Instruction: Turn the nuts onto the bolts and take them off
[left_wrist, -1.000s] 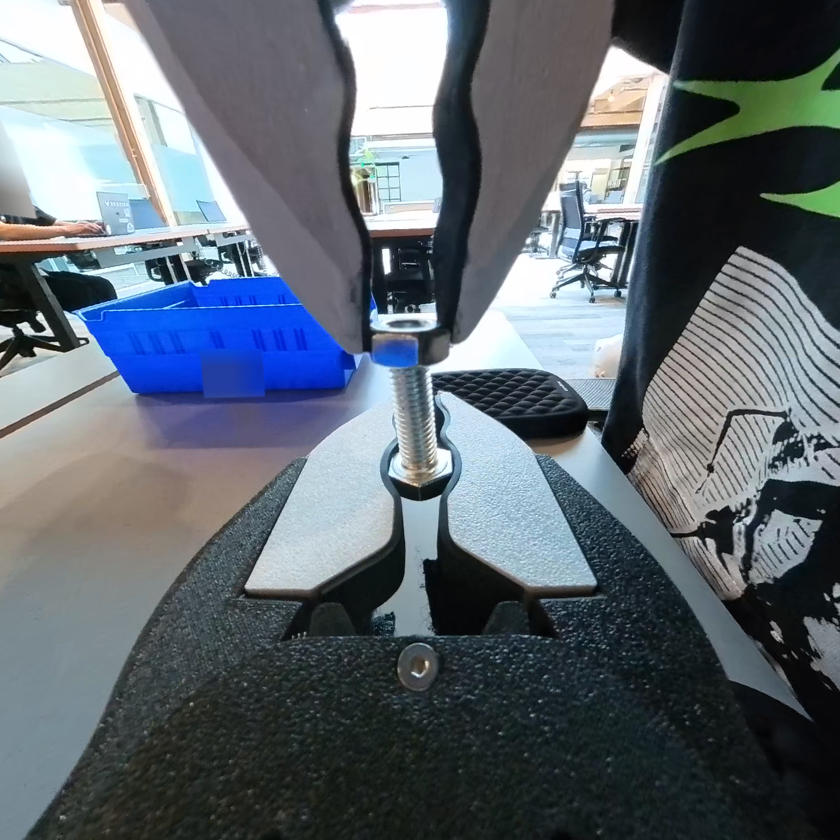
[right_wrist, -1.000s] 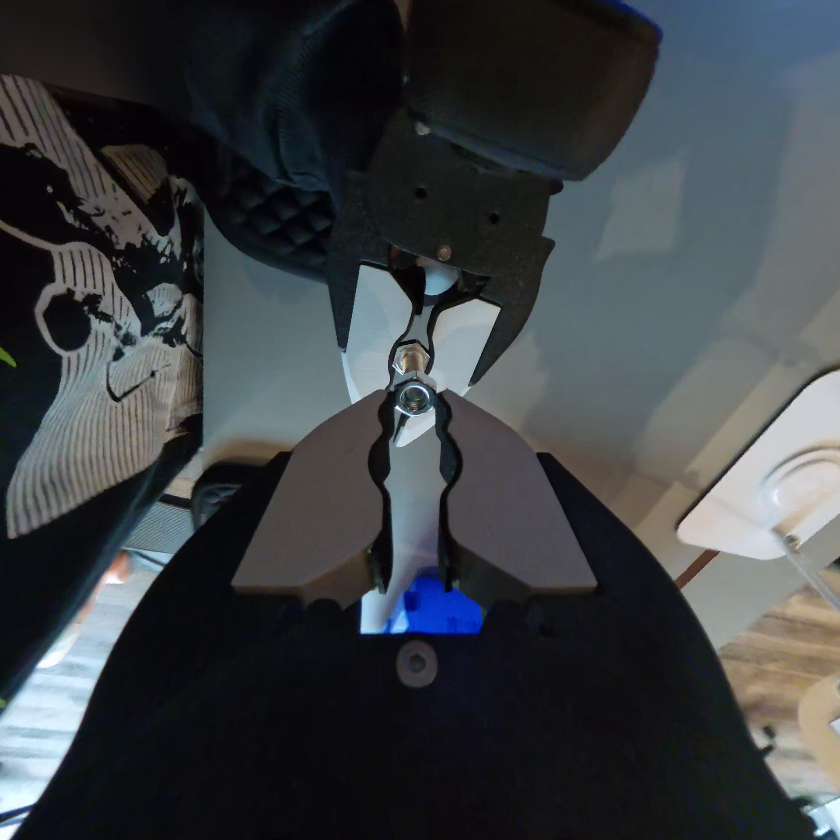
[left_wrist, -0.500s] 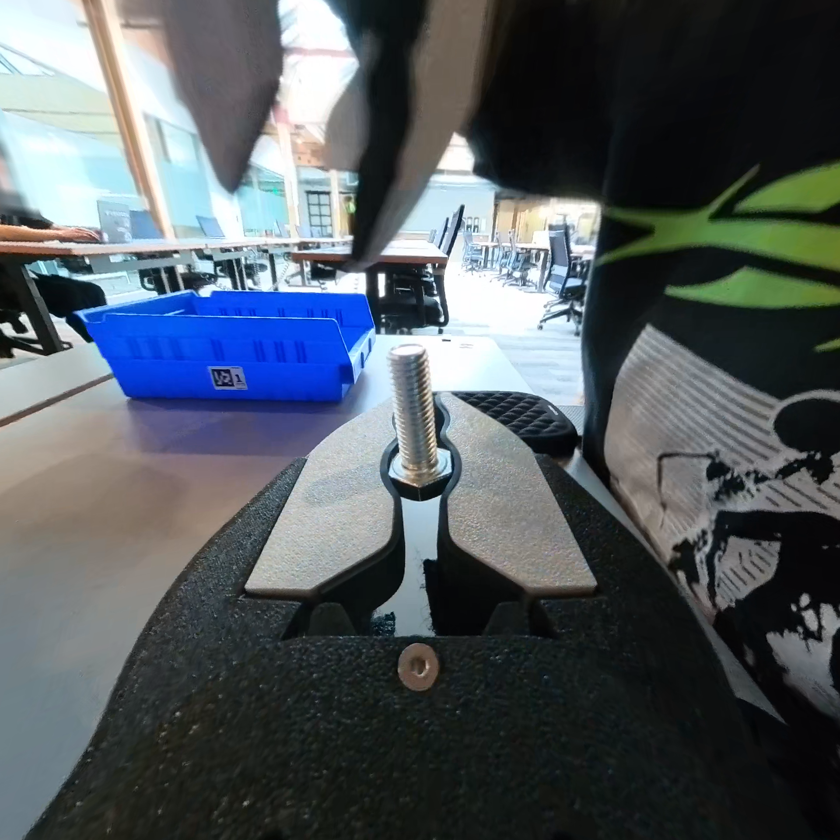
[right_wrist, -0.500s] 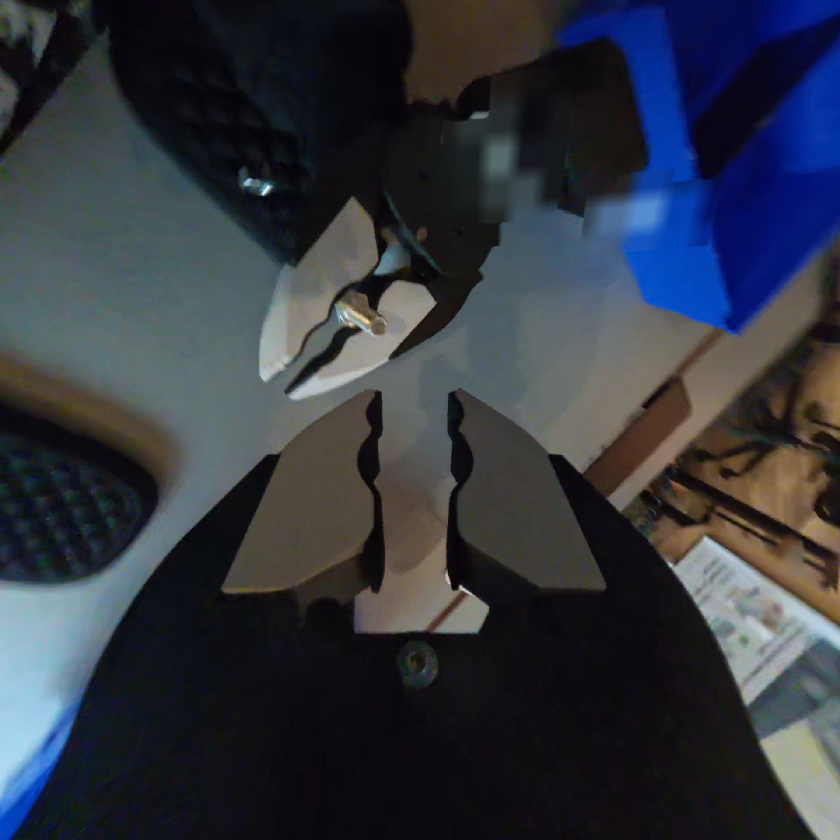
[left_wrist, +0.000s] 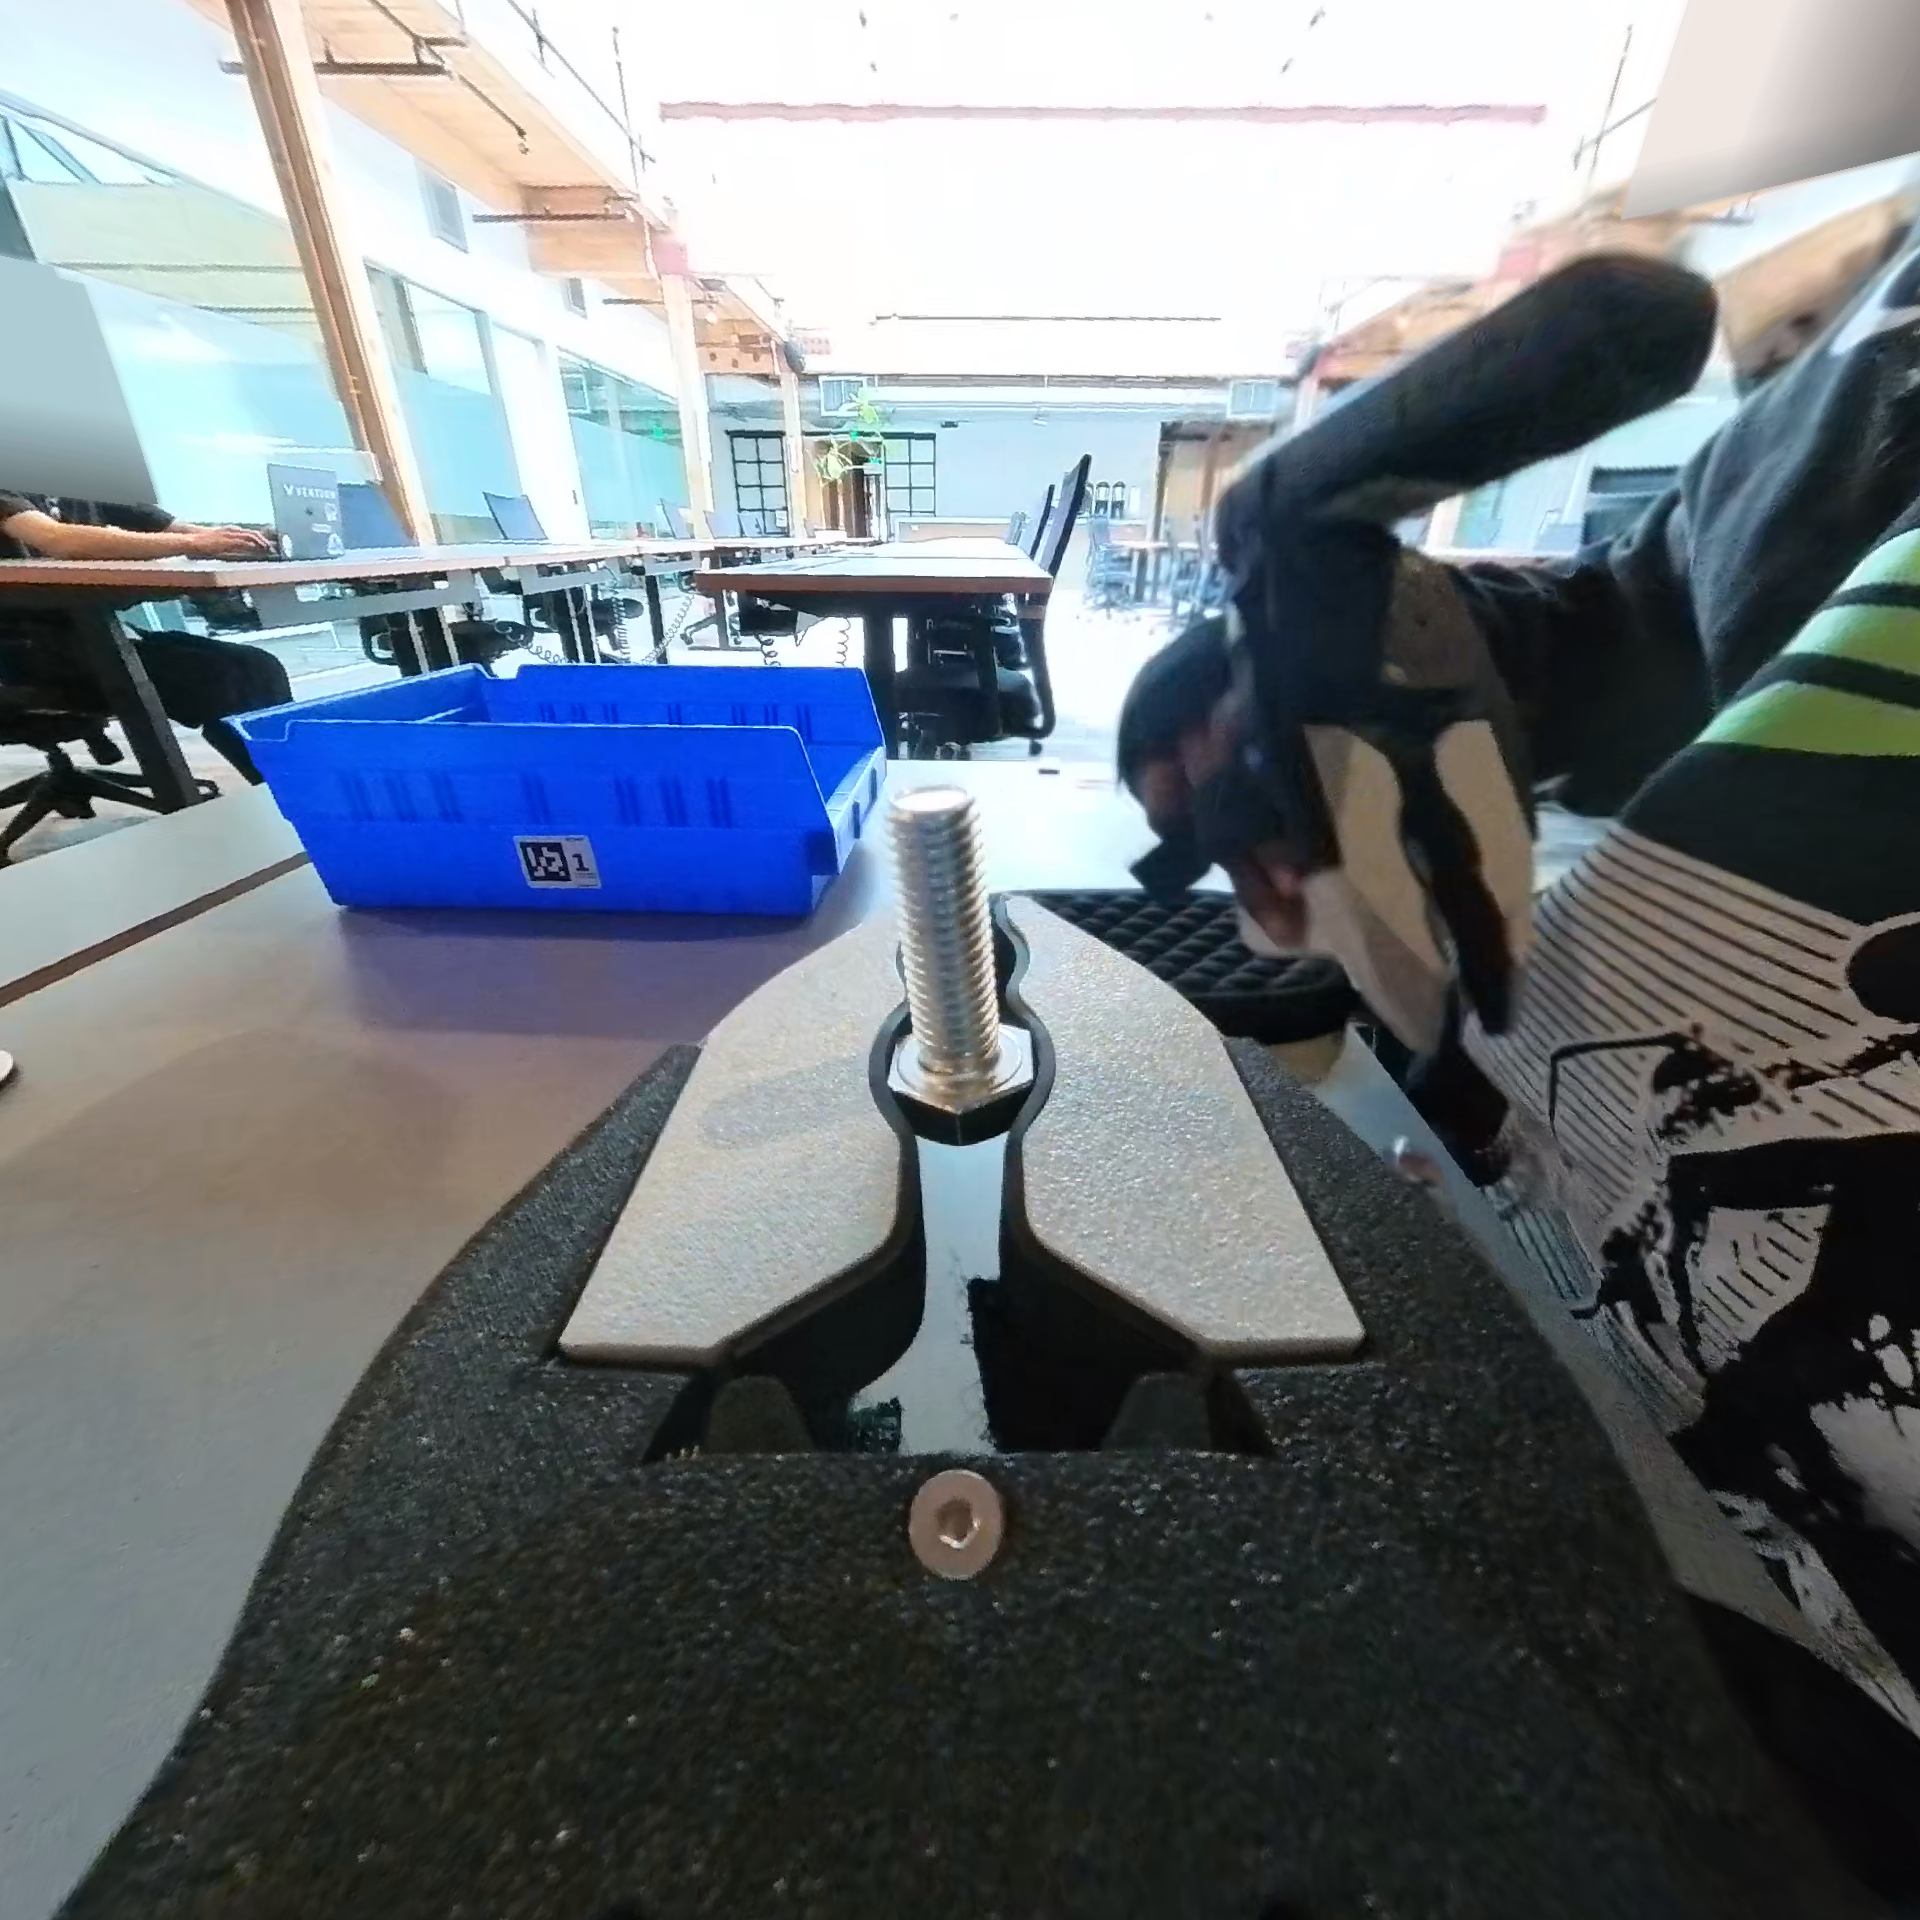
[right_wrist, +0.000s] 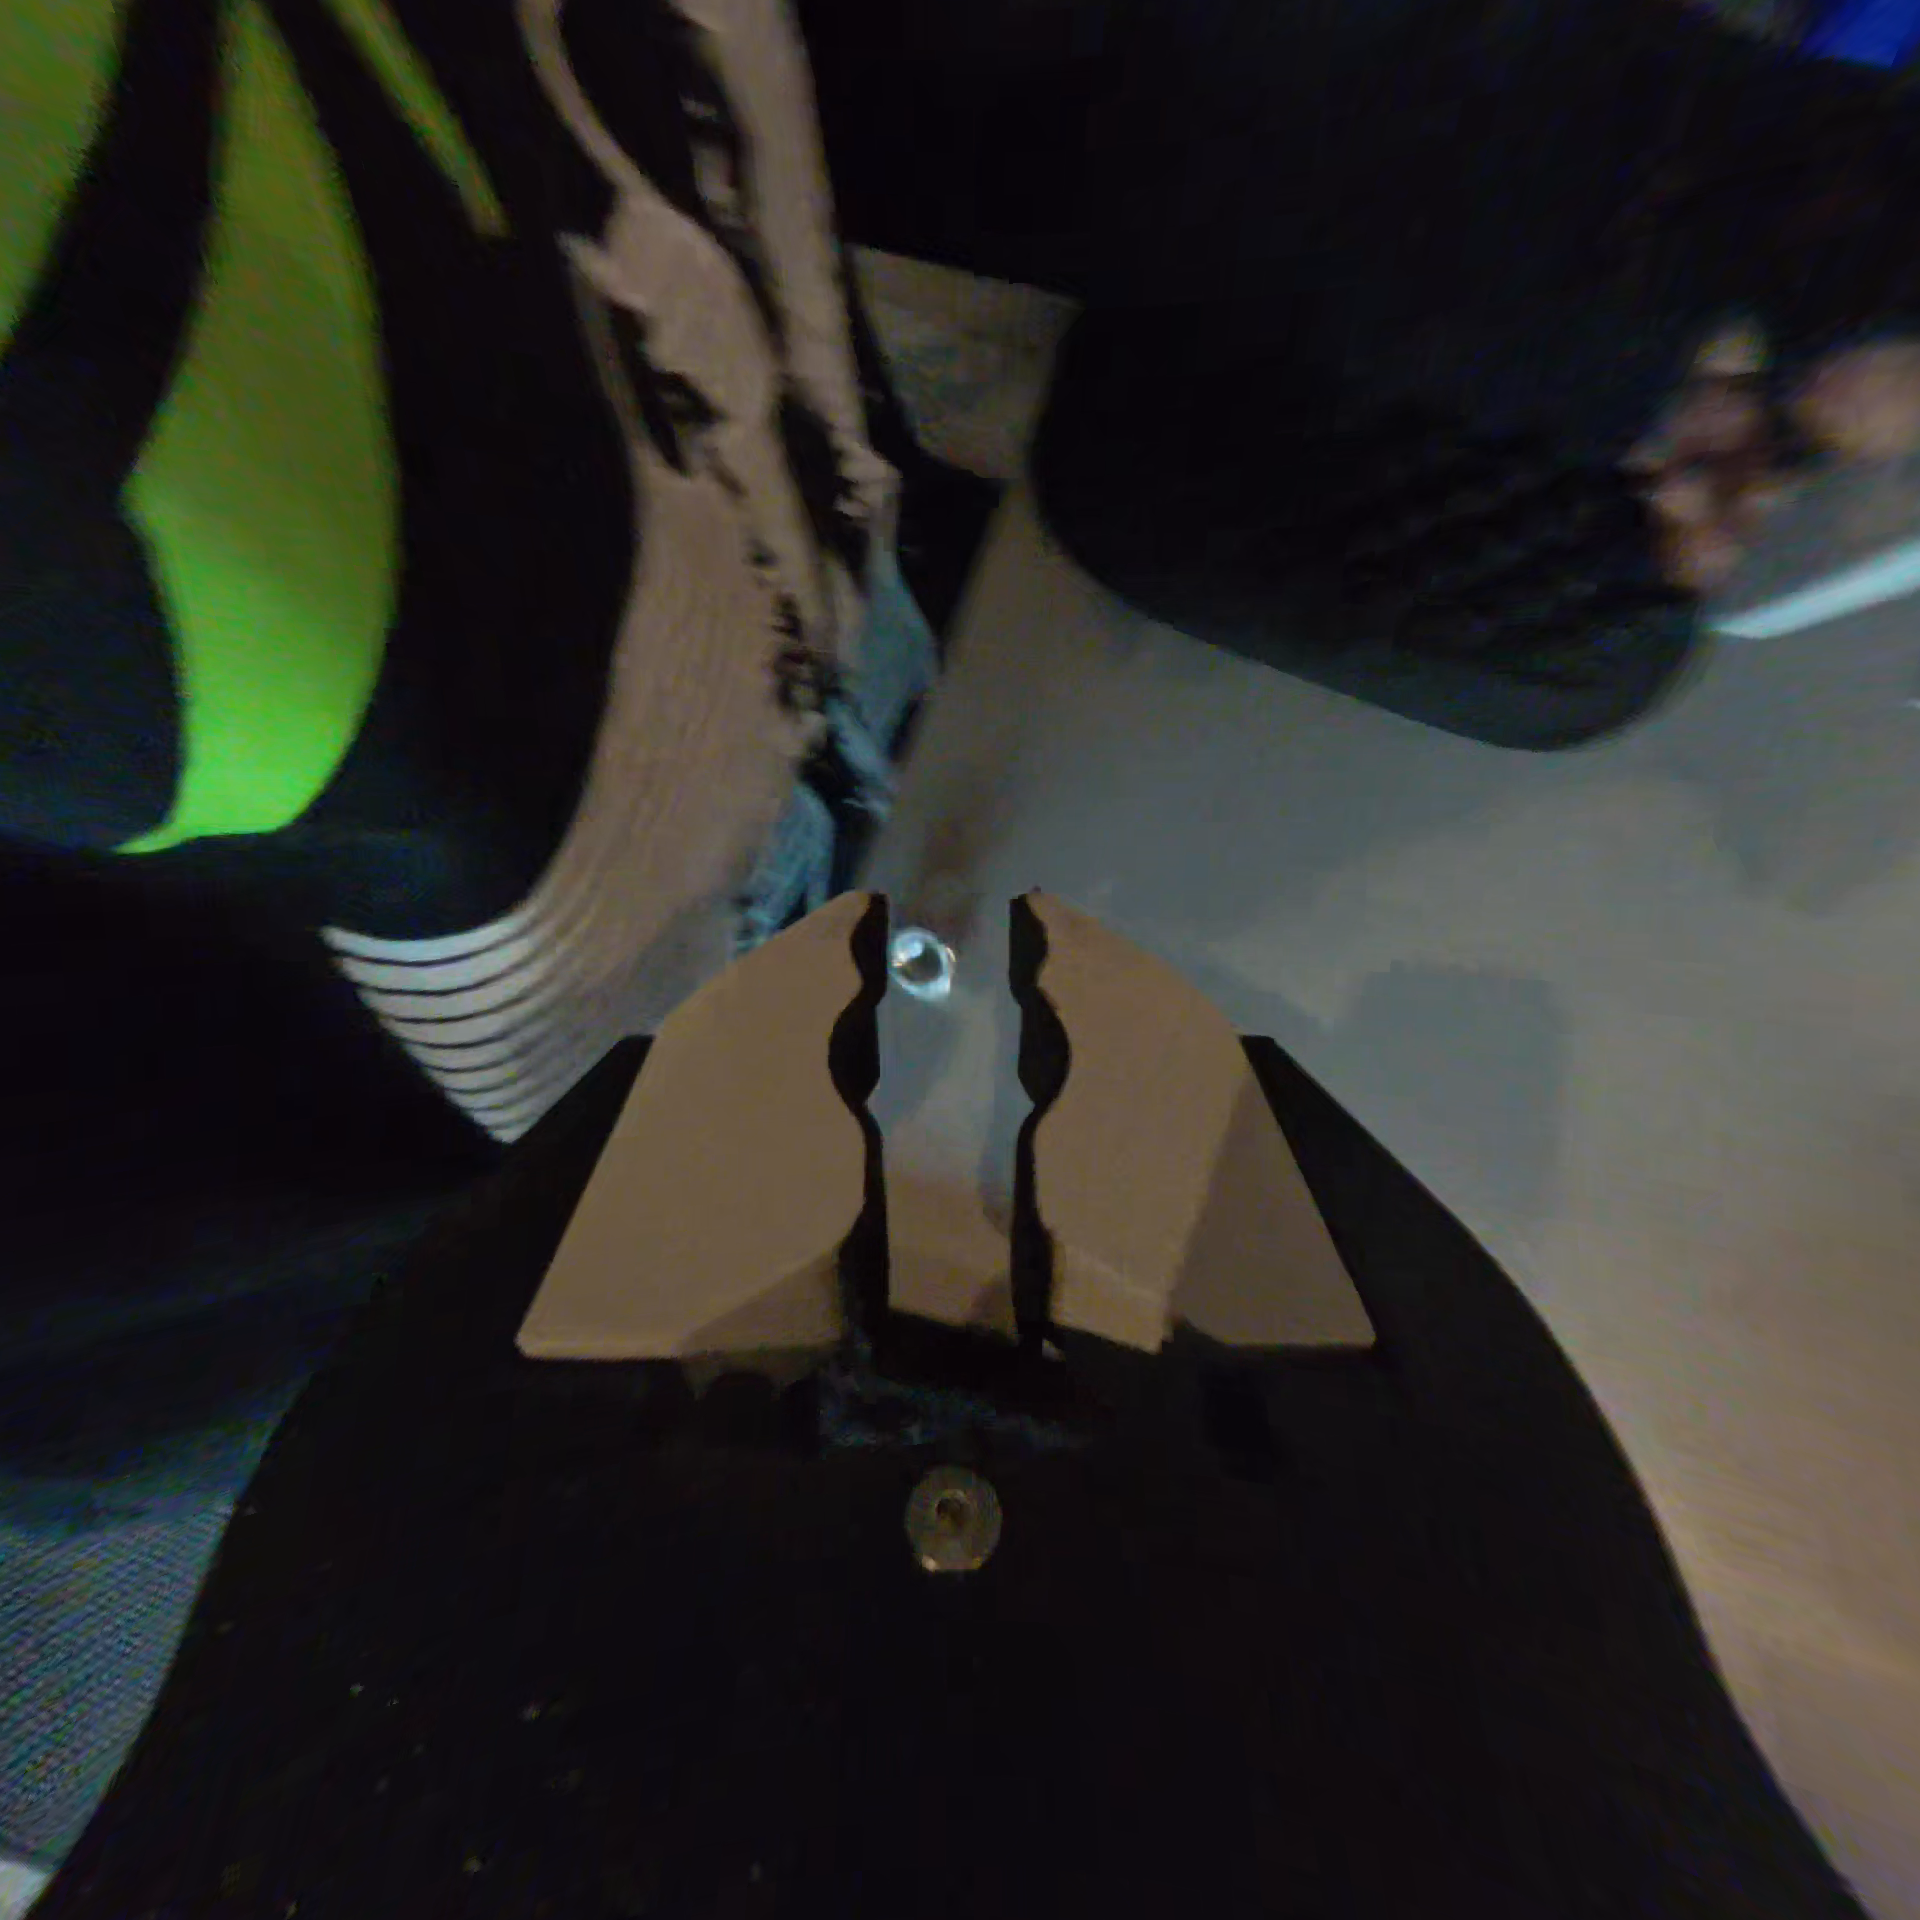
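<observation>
My left gripper (left_wrist: 954, 940) is shut on the hex head of a silver bolt (left_wrist: 943, 935) and holds it upright over the grey table (left_wrist: 208, 1195). The bolt's thread is bare. My right gripper (right_wrist: 948, 914) is open and points down at the table near its front edge. A small silver nut (right_wrist: 922, 961) lies loose on the table just past its fingertips, closer to the left finger. In the left wrist view the right gripper (left_wrist: 1455, 1029) shows blurred at the right, tips down, with the nut (left_wrist: 1411, 1158) below it on the table.
A blue bin (left_wrist: 561, 810) stands on the table behind the bolt. A black quilted pad (left_wrist: 1174, 945) lies at the front edge, also in the right wrist view (right_wrist: 1351, 582). A person's black printed shirt (left_wrist: 1714, 1143) is close on the right. Desks and chairs stand beyond. The grippers' ends are close to 15 cm from one another.
The right gripper took the nut off the top of the bolt, swung away to the right and down, and opened. The nut now lies on the table. The left gripper kept still.
</observation>
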